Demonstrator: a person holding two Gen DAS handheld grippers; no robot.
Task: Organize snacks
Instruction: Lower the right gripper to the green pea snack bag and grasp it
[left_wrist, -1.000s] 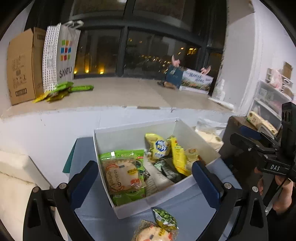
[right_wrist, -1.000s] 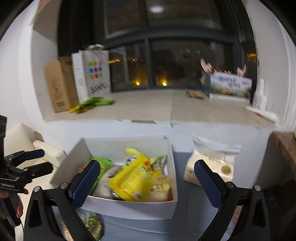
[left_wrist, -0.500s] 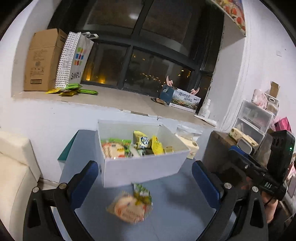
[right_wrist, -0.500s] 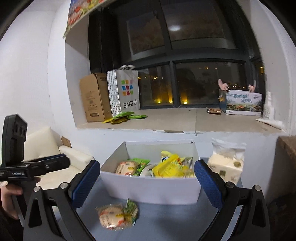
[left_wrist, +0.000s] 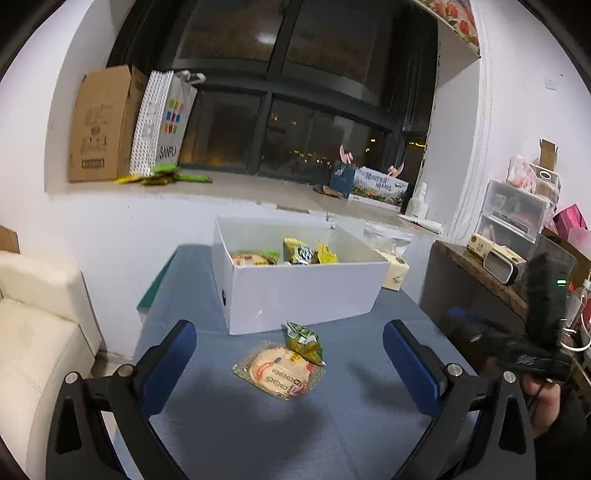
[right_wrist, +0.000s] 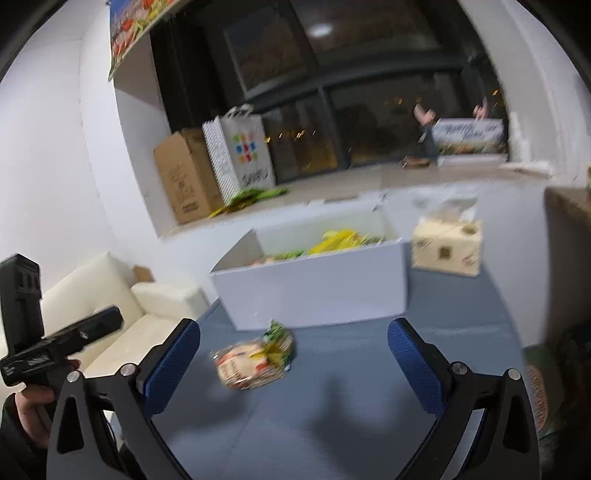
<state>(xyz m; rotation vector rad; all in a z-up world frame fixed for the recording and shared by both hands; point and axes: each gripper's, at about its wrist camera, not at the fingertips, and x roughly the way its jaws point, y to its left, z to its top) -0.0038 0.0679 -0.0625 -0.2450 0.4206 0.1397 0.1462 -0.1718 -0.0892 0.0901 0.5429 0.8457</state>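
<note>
We hold the left claw (left_wrist: 288, 354) above the near end of the blue-grey table (left_wrist: 369, 424), its blue pads spread wide with nothing between them. The right claw (right_wrist: 293, 356) stands the same way, wide apart and empty; its view is smeared by blur. On the table, in the gap between the pads in both views, lies a round cracker packet (left_wrist: 279, 373) in clear wrap, flat on the surface, with a small green snack bag (left_wrist: 304, 341) resting on its 1 o'clock edge. Both sit just in front of the white box (left_wrist: 306, 291), apart from its near wall. The box is open-topped and stands at 12 o'clock from the loose packets; over its rim we see a yellow bag (left_wrist: 327, 254), a yellow-green pouch with a blue mark (left_wrist: 297, 251) and another round cracker pack with green trim (left_wrist: 251, 258). At 2 o'clock from the box, close by its far right corner, stands a cream tissue pack (right_wrist: 447, 245). In the left view the right claw's black handle shows at 3 o'clock, gripped by a hand (left_wrist: 546, 402); in the right view the left handle shows at 9 o'clock in the other hand (right_wrist: 33, 406). Beyond the table runs a window ledge (left_wrist: 258, 188) carrying a cardboard carton (left_wrist: 99, 125), a white shopping bag (left_wrist: 162, 122) and some green sachets (left_wrist: 166, 177). A cream sofa (left_wrist: 33, 314) sits at 9 o'clock.
</note>
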